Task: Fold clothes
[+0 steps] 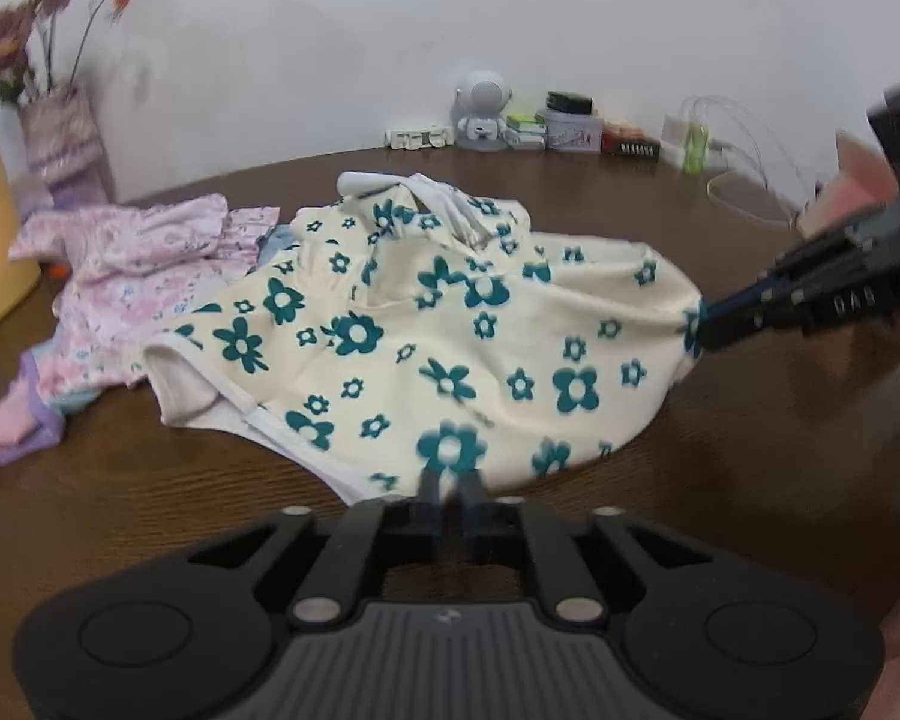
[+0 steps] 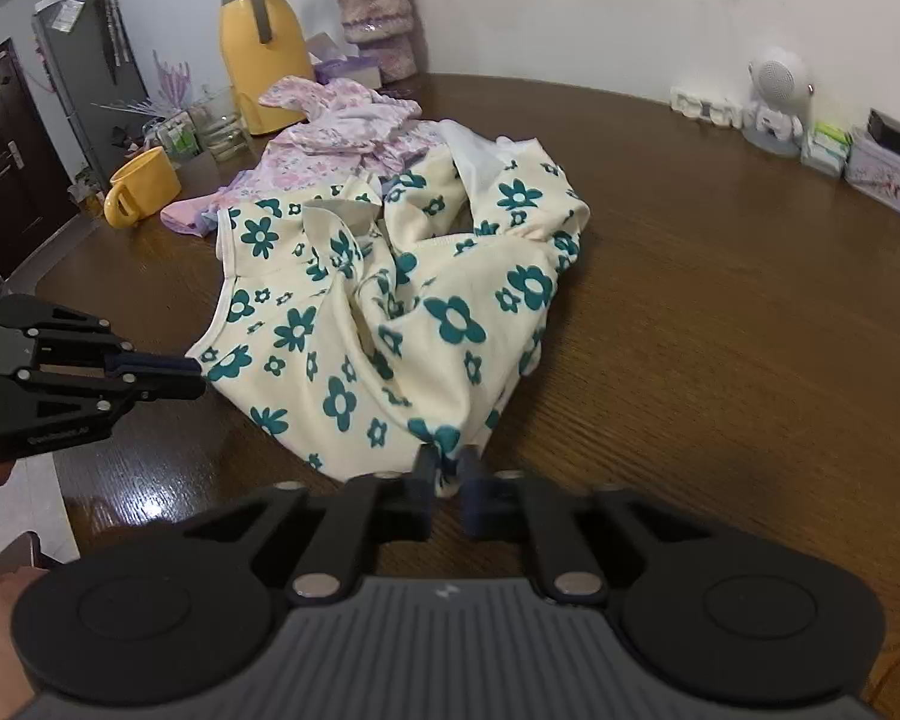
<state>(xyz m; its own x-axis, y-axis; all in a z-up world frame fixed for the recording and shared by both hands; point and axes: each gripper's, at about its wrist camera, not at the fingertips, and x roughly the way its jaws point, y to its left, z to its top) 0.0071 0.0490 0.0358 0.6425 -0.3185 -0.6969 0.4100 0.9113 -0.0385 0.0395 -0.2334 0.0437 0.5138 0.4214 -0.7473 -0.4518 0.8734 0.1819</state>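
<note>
The cream dress (image 2: 402,312) with teal flowers lies crumpled near the middle of the brown table (image 2: 720,312), its white collar toward the wall and a heap of pink clothes (image 2: 330,126) touching its far side. The left gripper (image 1: 452,483) sits at the near hem; its fingers stand a little apart with a fold of cloth between them, though blur makes it hard to say whether the pads press on the fabric. The right gripper (image 2: 448,462) is at the opposite corner of the hem, its fingers also parted around a bunched bit of fabric, seemingly without pinching it. The step in hand looks like taking hold of the two hem corners so the dress can be spread flat. To do it well, each gripper should close on a single edge of cloth rather than a thick wad, both grips should be firm before any pull, and the two hands should then draw apart evenly and low over the table so the body smooths out without dragging the pink heap along. As for writing, the side of the right gripper shows pale letters that read roughly "DAS" in the left view; the print on the left gripper's side is too small to read.
</note>
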